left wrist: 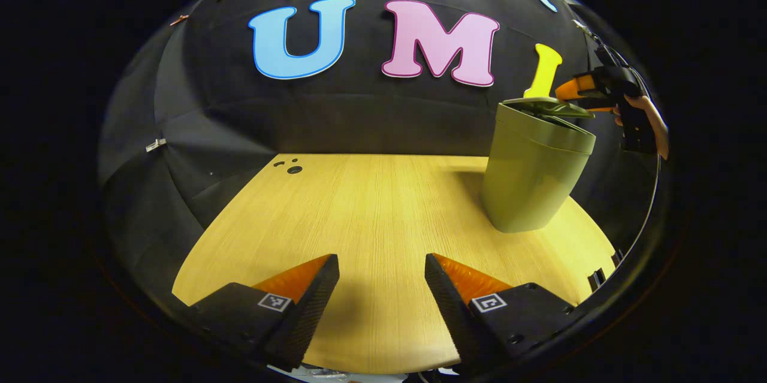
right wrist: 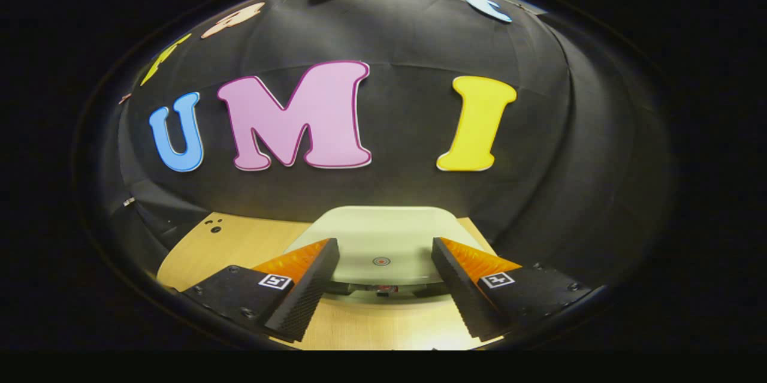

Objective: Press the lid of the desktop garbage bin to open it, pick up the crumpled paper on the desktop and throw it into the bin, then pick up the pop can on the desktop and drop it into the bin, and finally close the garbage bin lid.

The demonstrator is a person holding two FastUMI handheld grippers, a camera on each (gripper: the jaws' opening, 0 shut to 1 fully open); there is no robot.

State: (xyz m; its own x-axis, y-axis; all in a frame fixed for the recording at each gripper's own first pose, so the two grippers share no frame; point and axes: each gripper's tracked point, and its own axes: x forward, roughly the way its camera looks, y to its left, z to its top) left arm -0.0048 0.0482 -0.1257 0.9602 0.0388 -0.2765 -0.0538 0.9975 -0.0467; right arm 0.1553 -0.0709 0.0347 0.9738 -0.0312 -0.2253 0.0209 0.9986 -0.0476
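Surface (left wrist: 371,215) of pale wood, bare across the wide middle stretch, far edge meeting the black cloth wall, right edge curving off past the bin. Small dark holes (left wrist: 290,166) near the far left corner.

Bin (left wrist: 530,176), olive green, upright on the right part of the surface, near the right edge and close to the back wall; open wood in front and to its left. Lid (left wrist: 548,107) tilted slightly at the top, dark gap under its near edge in the left gripper view. Seen in the right gripper view as a pale rounded panel (right wrist: 383,239) with a small red ring mark, dark slit along its near edge.

Right tool (left wrist: 578,95) held by a hand (left wrist: 650,119), tips at the lid's right rim; in the right gripper view (right wrist: 383,278) spread wide, lid between and just beyond the fingers, nothing gripped.

Left tool (left wrist: 382,287) spread wide, low over the near surface, well apart from the bin, nothing between the fingers.
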